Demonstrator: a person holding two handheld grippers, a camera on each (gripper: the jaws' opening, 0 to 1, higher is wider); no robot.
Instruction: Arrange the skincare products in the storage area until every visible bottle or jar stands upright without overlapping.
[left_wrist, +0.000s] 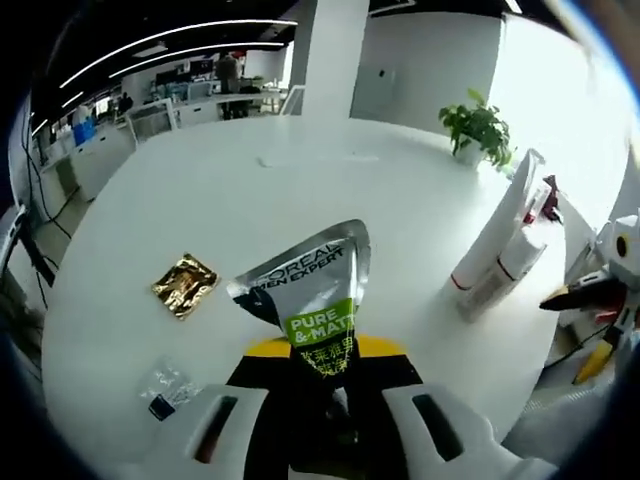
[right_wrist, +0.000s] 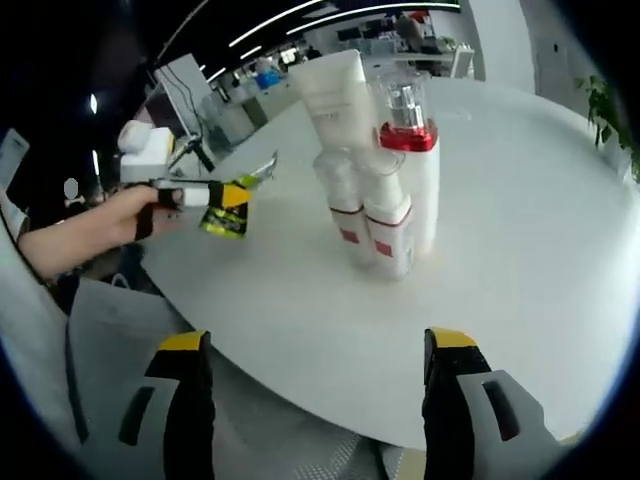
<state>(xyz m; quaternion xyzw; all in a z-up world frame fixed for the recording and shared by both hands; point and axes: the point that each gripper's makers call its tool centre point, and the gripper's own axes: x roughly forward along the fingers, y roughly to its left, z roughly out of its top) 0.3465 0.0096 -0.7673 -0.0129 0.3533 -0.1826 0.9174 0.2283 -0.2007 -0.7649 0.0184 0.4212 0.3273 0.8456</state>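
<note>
While the left hand-held gripper (left_wrist: 322, 400) clenches a grey-green tube (left_wrist: 312, 295) above the tabletop (left_wrist: 250, 210), the right hand-held gripper (right_wrist: 315, 385) hangs released off the near edge. Farther in, white bottles (right_wrist: 385, 215) stand clustered upright; a gold sachet (left_wrist: 184, 284) lies flat.

glossy grey squeeze tube (left_wrist: 318, 300): silver crimp, green label band, white lettering | crinkled foil sachet (left_wrist: 184, 284): gold | round tabletop (left_wrist: 240, 200): plain white | cluster of upright white plastic bottles (right_wrist: 385, 180): red bands, one red collar under a clear cap | potted plant (left_wrist: 478, 126): green leaves
</note>
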